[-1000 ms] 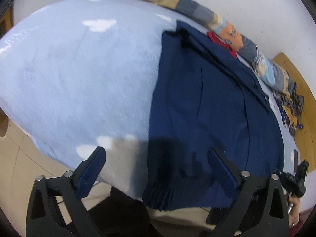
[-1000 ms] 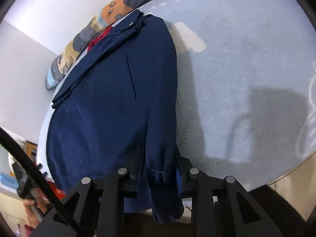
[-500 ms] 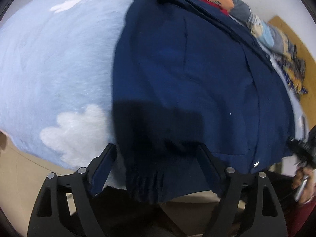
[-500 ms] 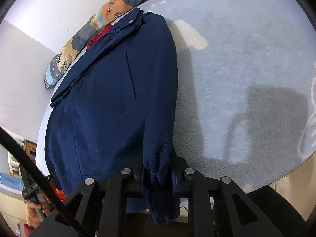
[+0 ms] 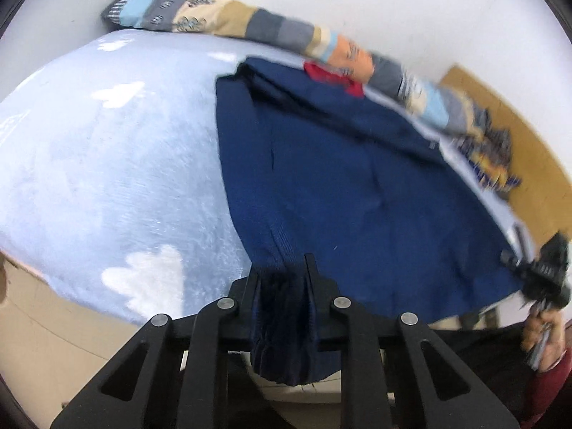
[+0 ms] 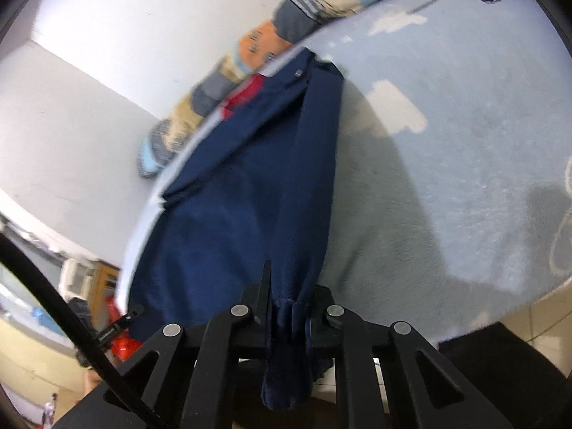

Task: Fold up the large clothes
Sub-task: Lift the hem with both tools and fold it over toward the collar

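A navy jacket (image 5: 357, 186) lies spread on the light blue bed (image 5: 107, 164), its red lining (image 5: 332, 77) showing at the collar by the far wall. My left gripper (image 5: 282, 275) is closing, and its pads pinch the jacket's near cuff, which hangs bunched below the jaws. In the right wrist view the jacket (image 6: 228, 221) runs away from me. My right gripper (image 6: 291, 296) is closing too, clamped on the other sleeve's cuff, which dangles under it. The right gripper (image 5: 543, 271) also shows at the jacket's far right corner, with a hand below it.
A rolled patchwork quilt (image 5: 271, 28) lies along the white wall behind the jacket. A dark patterned cloth (image 5: 489, 157) sits by a wooden board (image 5: 518, 136) at the right. The bed (image 6: 464, 143) has bare blanket beside the jacket. A black cable (image 6: 53, 304) crosses the right view.
The left gripper went from wide open around the cuff to shut on it, then lifted and pulled back. The right gripper, holding its sleeve throughout, rose and tilted up, so more wall shows.
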`<state>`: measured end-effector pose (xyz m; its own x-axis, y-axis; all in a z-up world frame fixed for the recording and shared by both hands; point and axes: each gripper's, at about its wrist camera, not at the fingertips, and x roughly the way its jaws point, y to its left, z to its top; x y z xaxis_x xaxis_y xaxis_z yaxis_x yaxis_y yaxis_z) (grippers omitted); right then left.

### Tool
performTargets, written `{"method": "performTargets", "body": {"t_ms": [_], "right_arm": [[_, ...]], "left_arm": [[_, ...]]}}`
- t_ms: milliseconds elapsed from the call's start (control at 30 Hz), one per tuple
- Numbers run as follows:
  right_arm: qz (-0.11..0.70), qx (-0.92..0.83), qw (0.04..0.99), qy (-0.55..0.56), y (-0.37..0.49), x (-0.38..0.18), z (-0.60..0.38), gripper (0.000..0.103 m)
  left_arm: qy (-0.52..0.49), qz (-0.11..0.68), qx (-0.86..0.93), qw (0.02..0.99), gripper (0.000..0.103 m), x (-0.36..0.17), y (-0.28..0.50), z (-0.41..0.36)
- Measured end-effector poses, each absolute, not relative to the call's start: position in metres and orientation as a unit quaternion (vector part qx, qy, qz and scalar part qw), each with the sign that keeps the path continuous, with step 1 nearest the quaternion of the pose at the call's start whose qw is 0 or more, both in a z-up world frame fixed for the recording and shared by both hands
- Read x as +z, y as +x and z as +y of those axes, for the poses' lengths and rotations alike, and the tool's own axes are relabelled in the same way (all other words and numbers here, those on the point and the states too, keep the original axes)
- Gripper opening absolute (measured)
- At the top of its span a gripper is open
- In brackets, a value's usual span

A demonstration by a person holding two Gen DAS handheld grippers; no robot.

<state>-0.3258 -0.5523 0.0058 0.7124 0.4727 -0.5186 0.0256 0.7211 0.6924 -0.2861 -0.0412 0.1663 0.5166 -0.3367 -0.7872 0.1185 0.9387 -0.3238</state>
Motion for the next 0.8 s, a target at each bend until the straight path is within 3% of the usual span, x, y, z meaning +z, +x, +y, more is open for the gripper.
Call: {"method": "performTargets", "body": {"t_ms": [267,567,600,733,800], "right_arm": [[0.349,0.166,0.853,0.35,-0.358,0.025,-0.549,0.012],[0.423,0.109,0.84,0.32,-0.321,-0.017,-0.548,0.013],[0.425,0.103,0.84,0.32,-0.316,-0.018,-0.549,0.014],[0.439,0.085,0.833,0.326,-0.316,-0.029,-0.556,0.018],[0.45,0.078,0.829,0.323,-0.319,-0.036,-0.557,0.019]], "left_arm": [[-0.082,0.469,-0.128,0.87,0.02,0.192,-0.3,-0.034],[-0.057,0.577,-0.102,0.808,0.025,0.114,-0.255,-0.064],[-0.06,0.58,-0.094,0.807,0.026,0.109,-0.252,-0.064],[-0.07,0.601,-0.08,0.792,0.049,0.093,-0.243,-0.062],[-0.07,0.6,-0.077,0.793,0.049,0.093,-0.243,-0.061]]}}
